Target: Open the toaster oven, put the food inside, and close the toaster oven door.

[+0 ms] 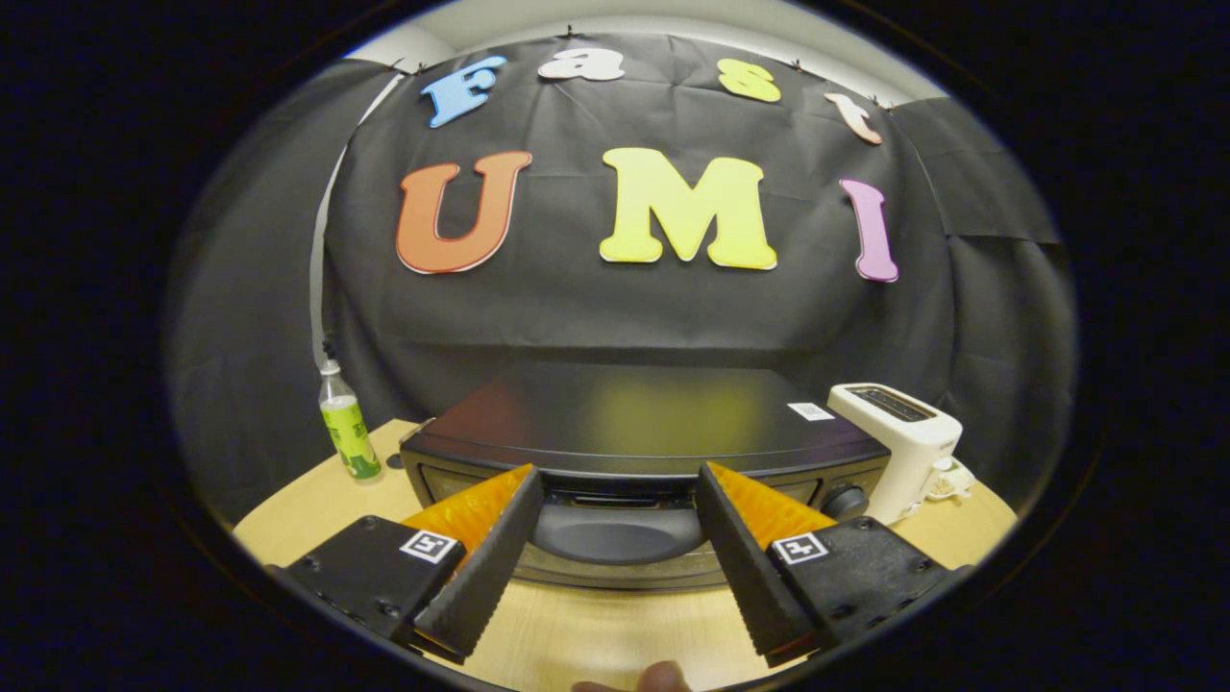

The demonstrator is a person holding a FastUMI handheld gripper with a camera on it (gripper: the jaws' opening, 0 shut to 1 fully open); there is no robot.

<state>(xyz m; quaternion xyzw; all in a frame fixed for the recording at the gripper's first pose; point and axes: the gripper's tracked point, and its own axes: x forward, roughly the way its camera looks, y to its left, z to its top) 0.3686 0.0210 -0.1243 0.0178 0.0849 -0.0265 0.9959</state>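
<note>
Tool (615, 500) is held spread, nothing gripped, fingers either side of oven (644, 432) front on the surface (596, 644). Door looks shut or nearly; handle can't be made out. Risk: fingers could slip off w/o a firm hold, or oven be shoved back toward toaster (908, 442). No food seen.

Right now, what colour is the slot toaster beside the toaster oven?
White, plain in the gripper view: the slot toaster stands beyond the open gripper, right of the black toaster oven.

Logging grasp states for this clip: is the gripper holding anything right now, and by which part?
Nothing is held. The gripper is open, its fingers spread on either side of the toaster oven door handle, not pressing it.
</note>
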